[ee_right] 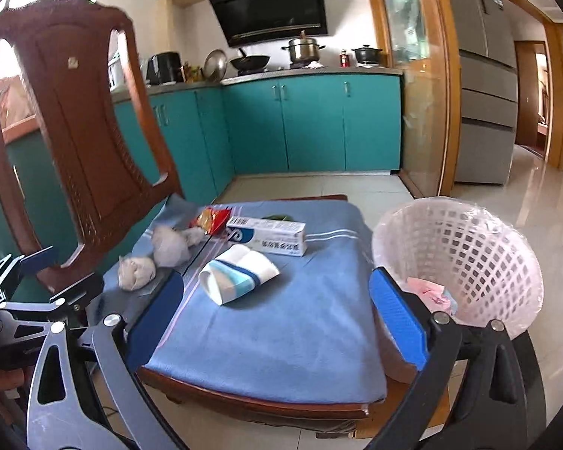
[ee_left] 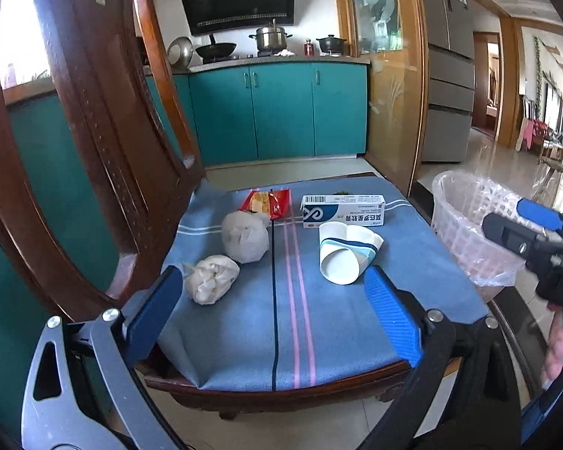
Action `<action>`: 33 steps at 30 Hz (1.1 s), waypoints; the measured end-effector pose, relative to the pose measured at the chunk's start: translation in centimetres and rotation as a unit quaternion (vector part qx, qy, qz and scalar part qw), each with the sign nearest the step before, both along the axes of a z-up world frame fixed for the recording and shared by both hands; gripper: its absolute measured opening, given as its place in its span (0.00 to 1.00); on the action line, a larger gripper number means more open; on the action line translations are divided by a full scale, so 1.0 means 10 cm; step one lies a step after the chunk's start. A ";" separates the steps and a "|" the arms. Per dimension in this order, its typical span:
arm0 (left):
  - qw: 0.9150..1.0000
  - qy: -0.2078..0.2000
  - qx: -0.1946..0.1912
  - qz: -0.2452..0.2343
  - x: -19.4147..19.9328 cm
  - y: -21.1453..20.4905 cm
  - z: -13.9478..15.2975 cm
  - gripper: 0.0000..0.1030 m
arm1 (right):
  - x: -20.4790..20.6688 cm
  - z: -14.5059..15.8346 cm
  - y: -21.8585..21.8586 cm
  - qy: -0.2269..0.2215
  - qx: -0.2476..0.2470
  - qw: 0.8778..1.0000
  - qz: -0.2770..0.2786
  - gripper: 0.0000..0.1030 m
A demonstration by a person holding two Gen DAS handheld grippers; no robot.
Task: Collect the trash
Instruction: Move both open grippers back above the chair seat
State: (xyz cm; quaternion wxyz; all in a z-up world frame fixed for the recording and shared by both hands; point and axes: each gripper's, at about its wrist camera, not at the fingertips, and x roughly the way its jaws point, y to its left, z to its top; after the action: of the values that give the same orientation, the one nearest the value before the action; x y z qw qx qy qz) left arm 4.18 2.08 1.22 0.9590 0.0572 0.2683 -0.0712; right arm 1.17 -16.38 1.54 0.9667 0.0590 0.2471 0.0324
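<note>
Most of the job is ahead of me. In the bin (ee_right: 465,255) I can see only a bit of pink paper (ee_right: 429,288) at the bottom, so I judge one piece is collected at most. On the chair cushion (ee_left: 356,318) the rest waits: two crumpled tissue wads (ee_left: 211,279) near the chair back, a red wrapper (ee_left: 268,202) behind them, a box (ee_left: 343,210) at the far edge, and a squashed cup (ee_left: 347,257) just in front of the box. (There's something green behind the box, too small to tell.)

My left claw (ee_left: 274,318) hangs over the near cushion, jaws spread wide, holding nothing; the cup and the nearer wad lie just past its tips. My right claw (ee_right: 277,318) is released and empty too, between cushion and bin, which stands on the floor beside the chair.
</note>
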 end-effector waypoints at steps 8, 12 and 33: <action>0.999 0.017 -0.033 0.006 0.03 0.07 0.02 0.94 | 0.01 -0.09 0.04 0.009 -0.002 1.000 0.000 0.94; 0.998 0.029 -0.046 0.009 0.07 0.10 0.00 0.94 | 0.02 -0.11 0.01 0.013 -0.001 1.000 -0.002 0.94; 0.998 0.036 -0.042 0.011 0.10 0.05 -0.06 0.94 | 0.01 -0.11 -0.03 0.014 0.001 1.000 -0.004 0.94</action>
State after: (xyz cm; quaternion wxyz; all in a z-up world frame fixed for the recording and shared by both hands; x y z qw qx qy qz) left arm 5.17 2.61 0.62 0.9511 0.0117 0.2997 -0.0740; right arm 1.30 -16.71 0.41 0.9630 0.0617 0.2607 0.0282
